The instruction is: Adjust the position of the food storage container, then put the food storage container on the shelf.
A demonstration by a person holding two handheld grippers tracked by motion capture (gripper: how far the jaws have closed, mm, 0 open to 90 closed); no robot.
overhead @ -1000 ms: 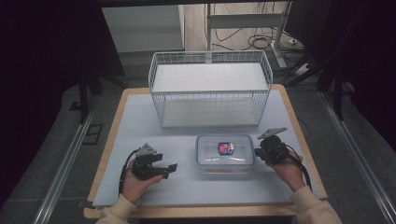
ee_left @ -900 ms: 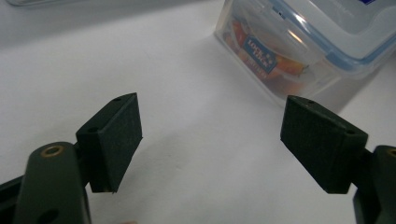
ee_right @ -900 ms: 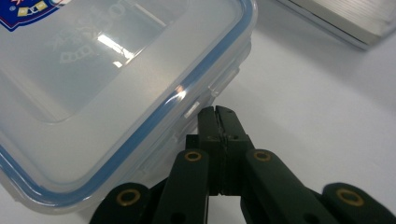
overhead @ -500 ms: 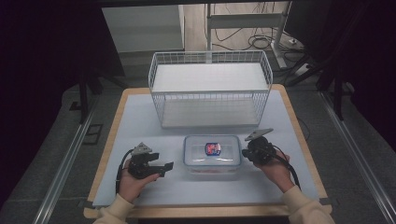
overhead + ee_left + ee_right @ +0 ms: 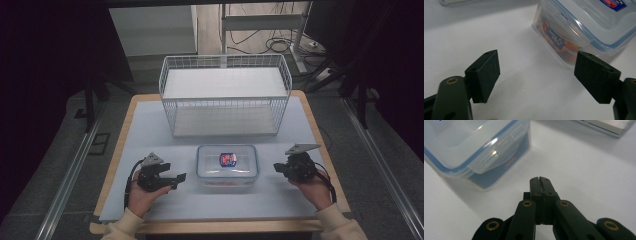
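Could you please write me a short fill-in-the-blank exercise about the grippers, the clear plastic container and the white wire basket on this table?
1. The jaws of the left gripper stand ____.
2. The jaws of the right gripper are pressed ____, holding nothing.
3. The clear plastic container with the blue-sealed lid lies ____ the two grippers on the table.
4. The white wire basket stands ____ the container, farther from the person.

Missing words: open; shut; between; behind

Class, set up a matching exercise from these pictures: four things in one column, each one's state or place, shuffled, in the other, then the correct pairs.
Things:
1. left tongs
2. right tongs
3. clear plastic lidded food box
4. white wire basket

States or places:
A. jaws pressed shut
B. at the table's far side
C. jaws wide apart
D. between the two tongs

Pairs: 1-C, 2-A, 3-D, 4-B
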